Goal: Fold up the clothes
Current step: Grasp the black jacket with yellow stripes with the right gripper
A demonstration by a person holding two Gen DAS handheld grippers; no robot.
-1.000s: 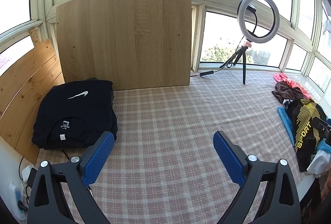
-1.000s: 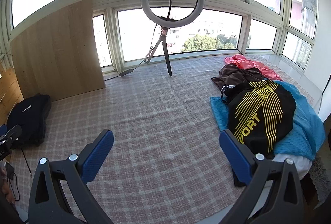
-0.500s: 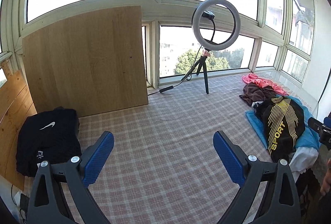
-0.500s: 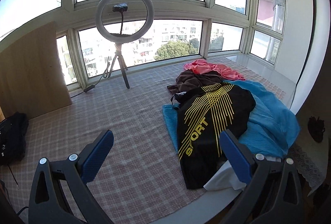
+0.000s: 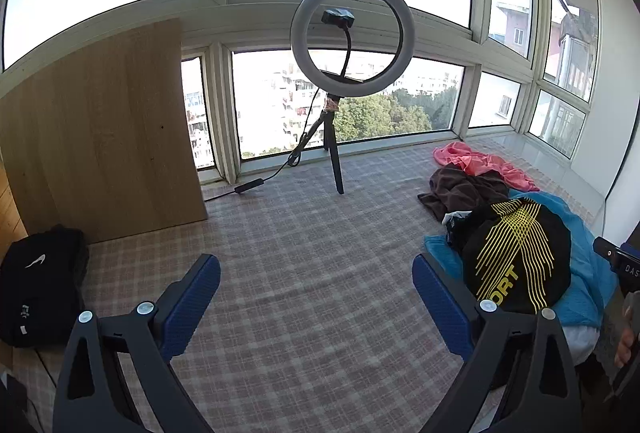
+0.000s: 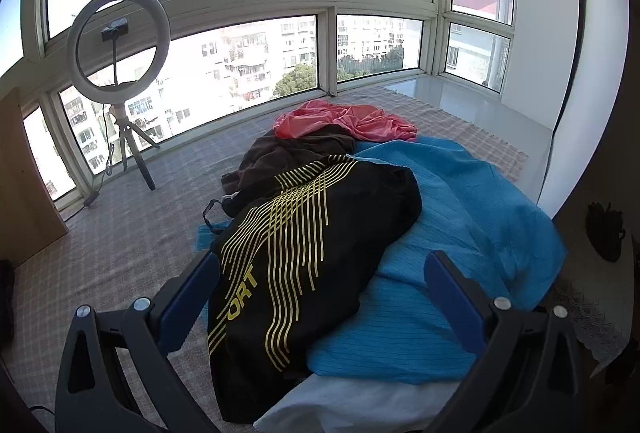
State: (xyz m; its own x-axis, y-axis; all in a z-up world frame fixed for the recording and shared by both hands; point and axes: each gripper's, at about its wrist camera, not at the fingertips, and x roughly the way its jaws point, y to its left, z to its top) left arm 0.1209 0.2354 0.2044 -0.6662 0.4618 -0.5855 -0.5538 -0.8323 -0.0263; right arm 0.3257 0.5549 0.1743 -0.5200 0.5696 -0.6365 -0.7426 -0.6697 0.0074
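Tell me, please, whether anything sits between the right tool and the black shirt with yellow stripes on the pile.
Nothing visible does. The right tool is open and empty, and the black shirt lies on top of the pile, over the blue garment, directly ahead between its fingers. The brown garment and pink garment lie behind it.

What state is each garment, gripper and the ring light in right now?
left gripper: open, empty
right gripper: open, empty, over the pile
black sport shirt: unfolded, on top of the pile
blue garment: unfolded, under it
pink garment: crumpled
brown garment: crumpled
black folded shirt: folded
ring light: upright, appears unlit
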